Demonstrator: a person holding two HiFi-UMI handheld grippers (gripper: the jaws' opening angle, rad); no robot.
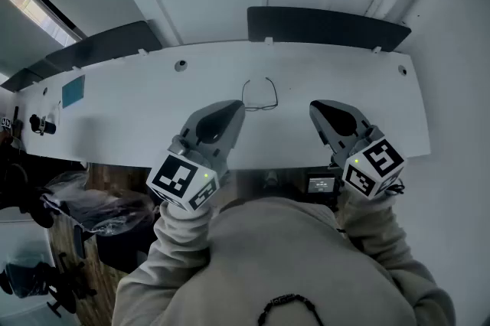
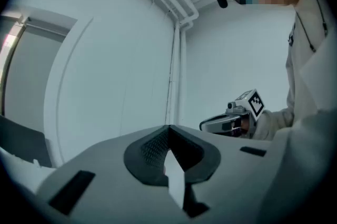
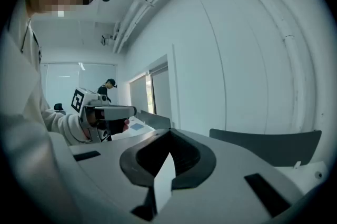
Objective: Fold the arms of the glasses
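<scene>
- White desk (image 1: 138, 110) in the head view, with the glasses (image 1: 259, 94) lying on it lens-side toward the person. Both arms look unfolded and point away, so the task looks unstarted.
- The left gripper (image 1: 232, 112) sits just left of the glasses and nearer the person. The right gripper (image 1: 320, 111) sits to their right, a bit further off. Neither touches the frame.
- My read is that flanking the glasses puts one gripper on each arm: one to steady the frame, the other to swing a temple in.
- A dark panel (image 1: 325, 26) stands behind the glasses along the desk's far edge, and a teal card (image 1: 73, 90) lies well to their left.
- In the left gripper view the jaws meet at the tips with nothing between them. The camera is pitched up at the wall (image 2: 105, 60), so the glasses are out of frame, and the right gripper shows across the way.
- In the right gripper view the jaws are likewise closed at the tips and empty. The glasses are out of frame here too. The left gripper shows opposite, with another person (image 3: 107, 89) far behind it.
- Judgement: both grippers need to tilt down and spread their jaws before either can take a thin wire arm. The frame is light and could skid on the smooth top if pushed one-sided.
</scene>
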